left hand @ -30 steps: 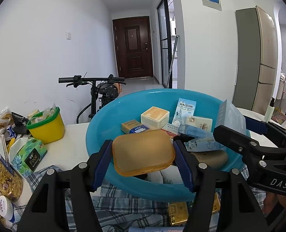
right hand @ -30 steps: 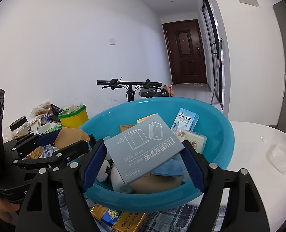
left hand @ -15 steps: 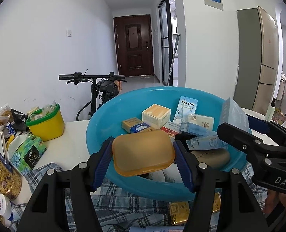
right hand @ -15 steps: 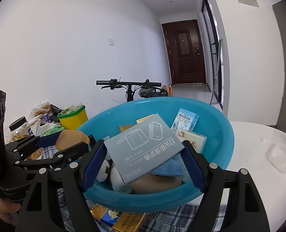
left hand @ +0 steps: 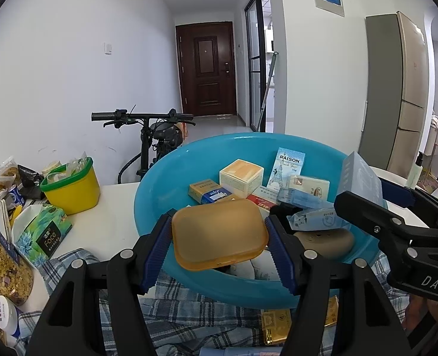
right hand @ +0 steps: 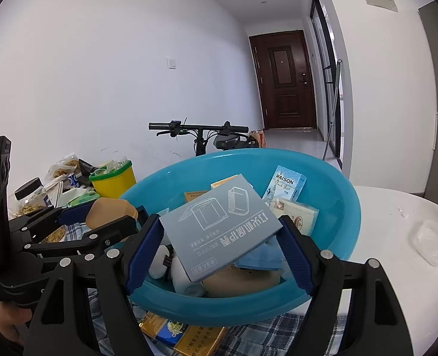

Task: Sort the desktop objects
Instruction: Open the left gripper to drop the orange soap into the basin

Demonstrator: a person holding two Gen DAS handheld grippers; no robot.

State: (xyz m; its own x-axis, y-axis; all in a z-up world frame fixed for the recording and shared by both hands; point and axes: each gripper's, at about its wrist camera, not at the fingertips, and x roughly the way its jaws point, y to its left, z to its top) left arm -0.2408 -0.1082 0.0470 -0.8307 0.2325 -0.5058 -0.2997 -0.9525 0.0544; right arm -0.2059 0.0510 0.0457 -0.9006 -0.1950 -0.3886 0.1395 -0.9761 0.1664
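Observation:
My left gripper is shut on an amber plastic case, held flat over the near rim of a blue basin. My right gripper is shut on a flat grey-blue box with line drawings, tilted above the same blue basin. Each gripper shows in the other's view: the right gripper at the right with its box, the left gripper at the left with the amber case. Inside the basin lie several small boxes, among them a RAISON pack and a cream cube box.
A yellow tub with a green rim, a Face tissue pack and snack bags stand at the left on the white table. A checked cloth with gold packs lies under the basin. A clear lid rests at right. A bicycle stands behind.

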